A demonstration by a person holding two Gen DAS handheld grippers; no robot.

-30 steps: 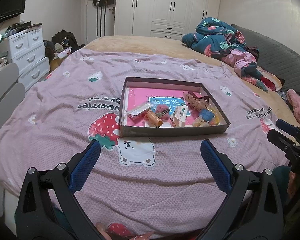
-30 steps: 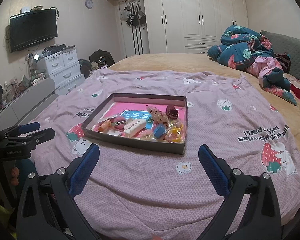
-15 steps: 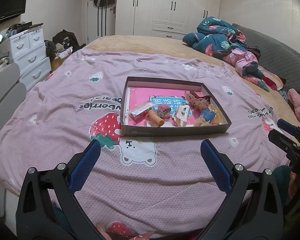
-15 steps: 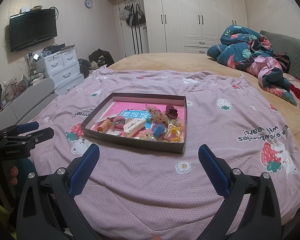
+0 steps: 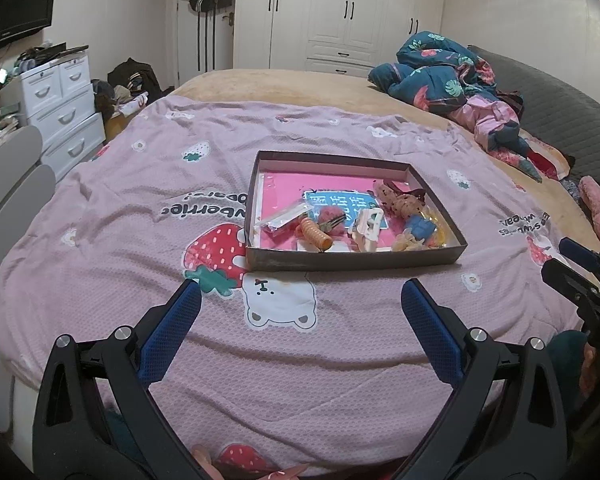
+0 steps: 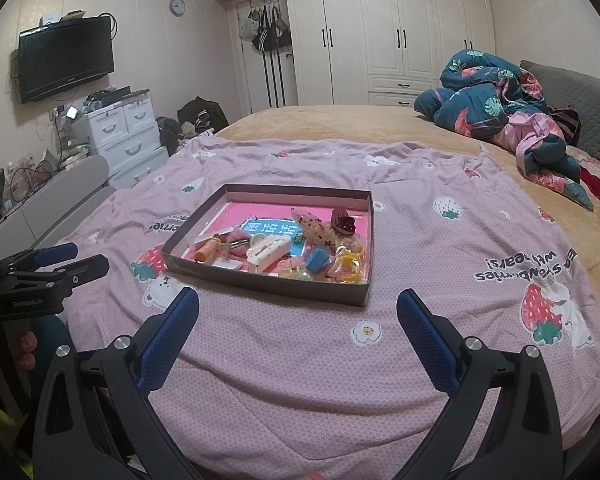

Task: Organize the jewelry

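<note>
Left wrist view showed the left gripper (image 5: 300, 300) spread wide and empty, nearer the tray (image 5: 356, 262) than a second before; the right gripper (image 6: 298, 308) likewise gaped empty. Hair clips and rings (image 6: 348, 258) lay jumbled inside the tray, none gripped.

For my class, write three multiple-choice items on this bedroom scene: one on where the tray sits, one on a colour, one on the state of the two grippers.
1. Where does the shallow tray sit?
A. on the pink bedspread
B. on the white drawers
C. on the floor

2. What colour are the pads on the gripper fingers?
A. red
B. blue
C. green

3. How do the left gripper and right gripper stand?
A. both shut on jewelry
B. one holds the tray
C. both open, holding nothing

Answers: 1 A, the tray rests on the strawberry-print cover; 2 B, the pads are blue; 3 C, fingers spread wide with only the bedspread between them.
</note>
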